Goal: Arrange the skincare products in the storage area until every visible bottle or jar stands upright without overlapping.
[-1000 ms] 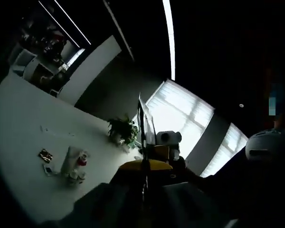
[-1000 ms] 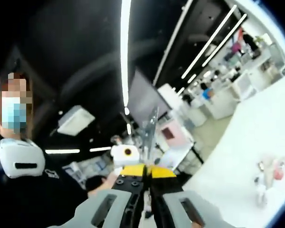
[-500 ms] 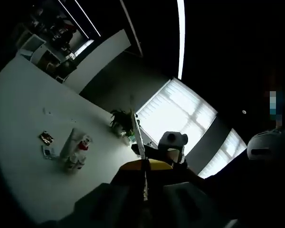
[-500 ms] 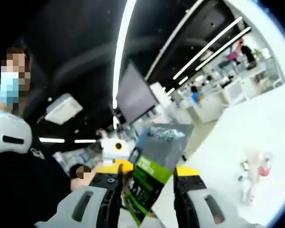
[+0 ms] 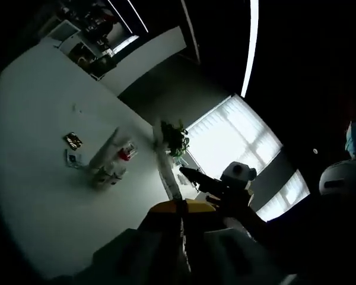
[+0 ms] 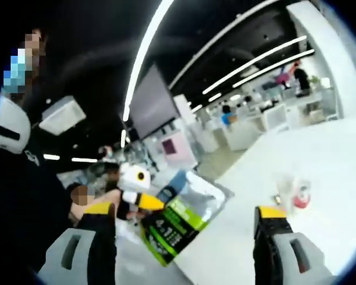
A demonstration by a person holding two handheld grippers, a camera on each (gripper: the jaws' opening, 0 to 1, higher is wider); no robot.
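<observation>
Gripping a thin packet edge-on, left tool (image 5: 179, 205) closed; right tool (image 6: 187, 217) spread wide.
Skincare products (image 5: 110, 163) stand clustered mid-tabletop (image 5: 41, 130), well apart from both tools; packet (image 6: 181, 214) hangs between the right jaws.

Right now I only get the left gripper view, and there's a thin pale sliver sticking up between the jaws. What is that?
Observer: In the right gripper view it faces the camera: a flat packet, silvery, with a green label. The left gripper holds it by its lower edge.
Operator: Is the other gripper gripping it too?
Observer: No. The right gripper has its jaws wide apart, one on each side of the packet, and neither touches it.
</observation>
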